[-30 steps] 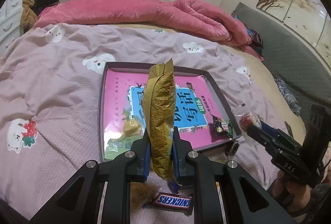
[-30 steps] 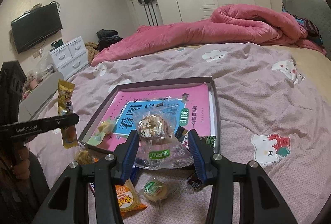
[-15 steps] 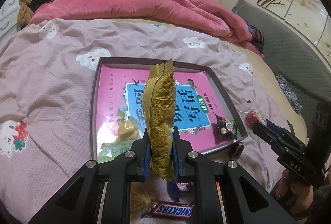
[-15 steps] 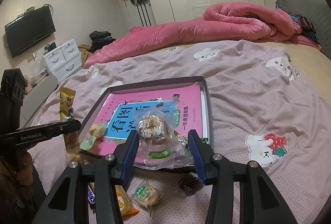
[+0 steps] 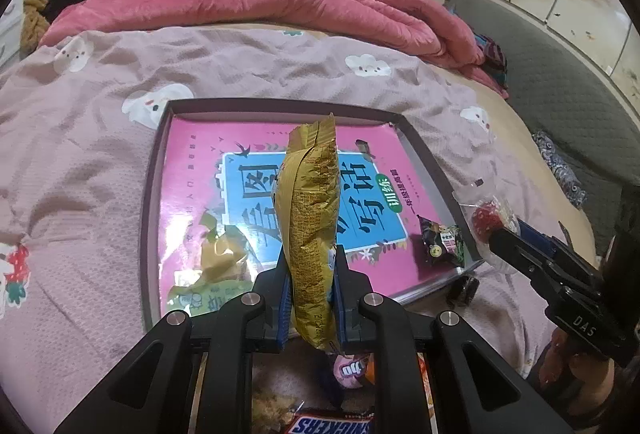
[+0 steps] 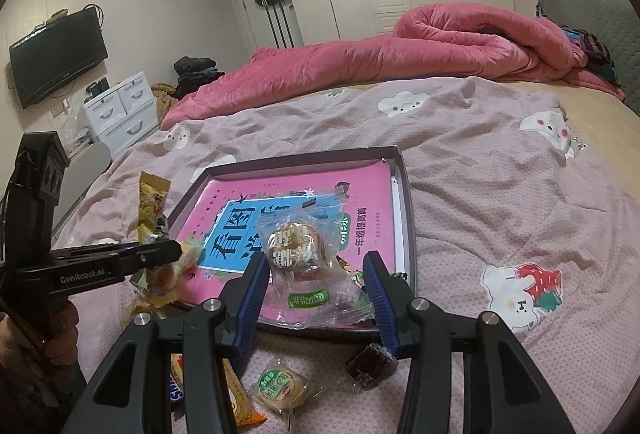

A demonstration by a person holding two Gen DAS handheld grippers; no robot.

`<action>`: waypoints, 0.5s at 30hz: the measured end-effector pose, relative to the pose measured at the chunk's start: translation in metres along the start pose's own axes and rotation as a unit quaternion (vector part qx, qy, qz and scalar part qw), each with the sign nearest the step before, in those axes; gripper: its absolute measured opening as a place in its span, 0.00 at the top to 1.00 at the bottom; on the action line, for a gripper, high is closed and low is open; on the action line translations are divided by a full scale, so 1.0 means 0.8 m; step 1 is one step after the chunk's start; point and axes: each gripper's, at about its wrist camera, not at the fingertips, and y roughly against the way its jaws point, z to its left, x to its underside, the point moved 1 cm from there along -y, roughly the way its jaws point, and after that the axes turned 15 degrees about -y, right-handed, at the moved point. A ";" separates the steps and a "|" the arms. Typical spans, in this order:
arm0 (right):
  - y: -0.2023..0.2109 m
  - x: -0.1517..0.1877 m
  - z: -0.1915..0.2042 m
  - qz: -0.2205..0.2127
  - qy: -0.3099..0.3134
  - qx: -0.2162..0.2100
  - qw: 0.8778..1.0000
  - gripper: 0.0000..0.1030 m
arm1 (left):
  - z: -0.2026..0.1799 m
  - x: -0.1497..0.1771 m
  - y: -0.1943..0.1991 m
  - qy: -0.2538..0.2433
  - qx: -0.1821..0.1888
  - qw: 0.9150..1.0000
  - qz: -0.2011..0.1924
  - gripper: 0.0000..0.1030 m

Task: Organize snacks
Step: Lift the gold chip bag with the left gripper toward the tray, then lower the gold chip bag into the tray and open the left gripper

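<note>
The gold snack bag (image 5: 312, 230) stands upright, pinched tight in the left gripper (image 5: 310, 298), above the near edge of the tray (image 5: 154, 218). The right gripper (image 6: 316, 292) squeezes a clear-wrapped cake (image 6: 298, 248) over the tray's near edge. The tray sits on the pink bedspread (image 6: 500, 201). More snacks lie just in front of it, like a Snickers bar (image 5: 332, 426).

Bed (image 6: 500, 193) (pink cartoon cover), bearing tray (image 6: 406, 193), rolled quilt (image 6: 420, 45), loose snacks (image 6: 280, 388).
</note>
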 end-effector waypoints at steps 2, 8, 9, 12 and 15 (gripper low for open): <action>-0.002 0.000 0.001 0.001 0.000 -0.001 1.000 0.52 | 0.000 0.000 -0.003 0.000 0.001 1.000 0.002 0.83; -0.011 -0.001 0.005 0.006 0.007 -0.005 1.000 0.52 | 0.000 0.000 -0.014 -0.002 0.005 1.000 0.007 0.83; -0.012 -0.001 0.005 0.006 0.008 -0.005 1.000 0.52 | -0.001 0.000 -0.015 -0.002 0.006 1.000 0.008 0.83; -0.015 -0.001 0.007 0.010 0.011 -0.006 1.000 0.52 | -0.002 0.000 -0.020 -0.004 0.007 1.000 0.010 0.83; -0.018 0.001 0.008 0.014 0.014 -0.006 1.000 0.52 | -0.002 -0.001 -0.026 -0.007 0.009 1.000 0.012 0.83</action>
